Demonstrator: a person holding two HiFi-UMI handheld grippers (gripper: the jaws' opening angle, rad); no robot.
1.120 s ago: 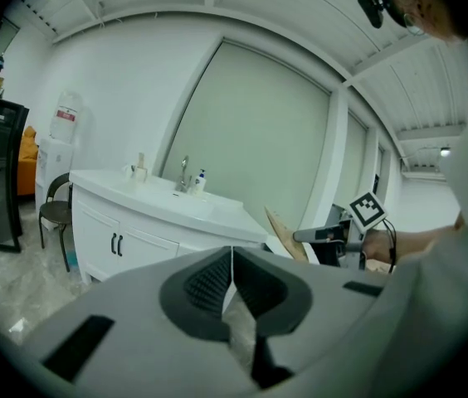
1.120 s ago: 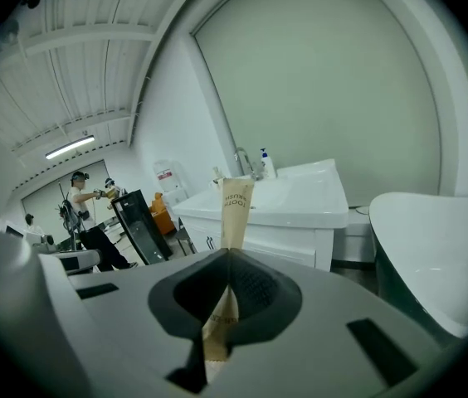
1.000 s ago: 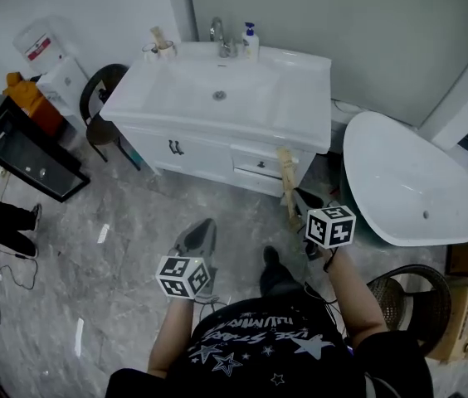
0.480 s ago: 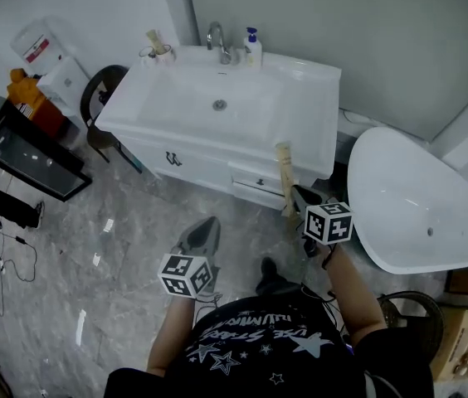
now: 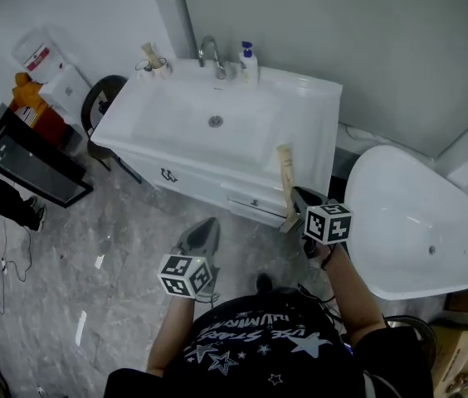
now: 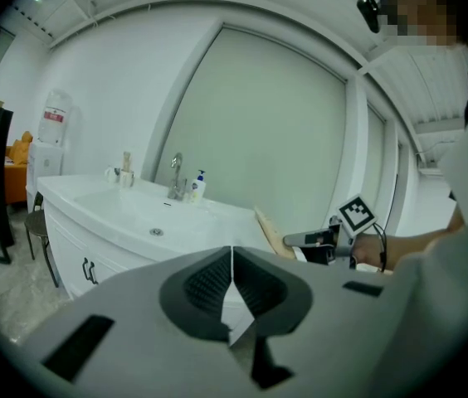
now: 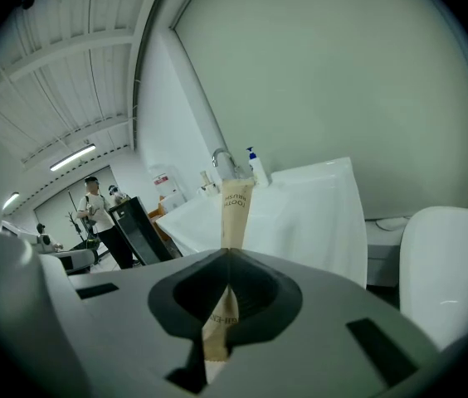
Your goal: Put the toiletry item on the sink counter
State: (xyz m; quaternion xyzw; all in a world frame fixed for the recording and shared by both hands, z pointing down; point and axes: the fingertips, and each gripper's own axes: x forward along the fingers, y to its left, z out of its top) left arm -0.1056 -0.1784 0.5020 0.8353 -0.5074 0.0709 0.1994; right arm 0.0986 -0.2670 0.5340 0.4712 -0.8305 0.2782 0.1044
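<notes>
My right gripper (image 5: 298, 197) is shut on a tan paper toothbrush packet (image 5: 285, 177), which stands upright in front of the vanity's right front corner. In the right gripper view the packet (image 7: 236, 210) rises from between the closed jaws of the right gripper (image 7: 226, 293), with its printed top against the white sink counter (image 7: 317, 197). The sink counter (image 5: 304, 114) lies just ahead, and its basin holds nothing. My left gripper (image 5: 203, 230) hangs lower over the floor. In its own view, the left gripper (image 6: 232, 280) has its jaws shut with nothing between them.
A faucet (image 5: 209, 52), a soap pump bottle (image 5: 248, 56) and a cup of brushes (image 5: 153, 60) line the counter's back edge. A white tub (image 5: 412, 222) stands to the right. A dark chair (image 5: 101, 106) and a black rack (image 5: 31, 168) are at the left. People (image 7: 93, 197) stand far off.
The view has moved closer to the vanity. The packet's top now overlaps the counter's front right edge. Both grippers keep their hold and pose.
</notes>
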